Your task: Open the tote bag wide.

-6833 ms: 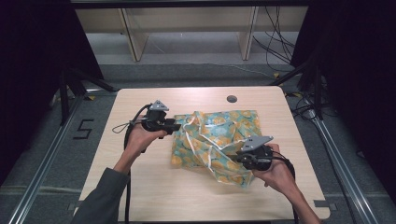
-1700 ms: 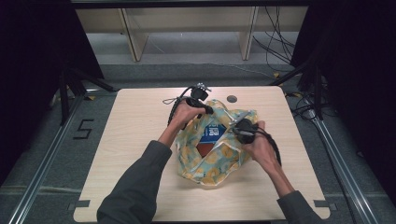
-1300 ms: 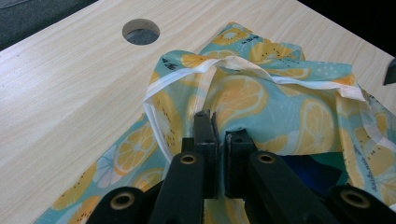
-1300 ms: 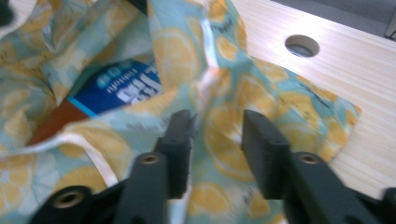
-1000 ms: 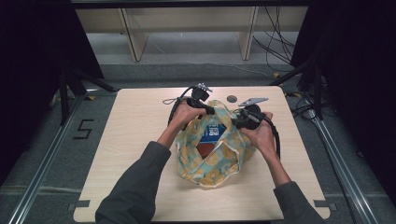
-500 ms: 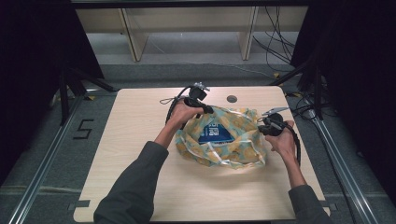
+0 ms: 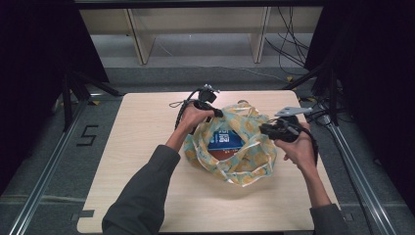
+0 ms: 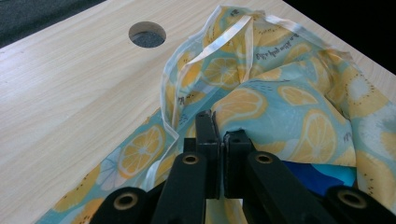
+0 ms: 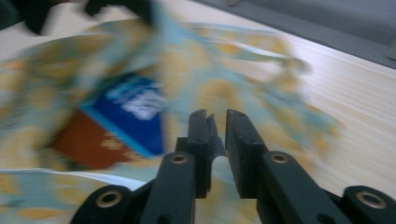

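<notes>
Bag place: we are seeing the lemon-print bag (image 7: 235, 147) lying on the desk (image 7: 147, 147), nearer its far edge and right of the middle, with its mouth held apart.
Left gripper (image 8: 219, 133): we are holding the far rim of the bag; the jaws are closed on the cloth.
Right gripper (image 9: 217, 123): its jaws have just been opening a little and are standing narrowly apart; the view is blurred, so we cannot tell if cloth is between them.
Inside: a blue and brown packet (image 7: 224, 142) is lying in the open bag.
Risk: we are judging that the right rim may slip free, because that grip is looking loose; then the mouth would fall shut over the packet.
Around: a round hole (image 8: 147, 34) is sitting in the desk near the far edge, just beyond the bag.
In the way: the loose pale handles (image 7: 244, 149) are hanging across the mouth and could catch a jaw.
</notes>
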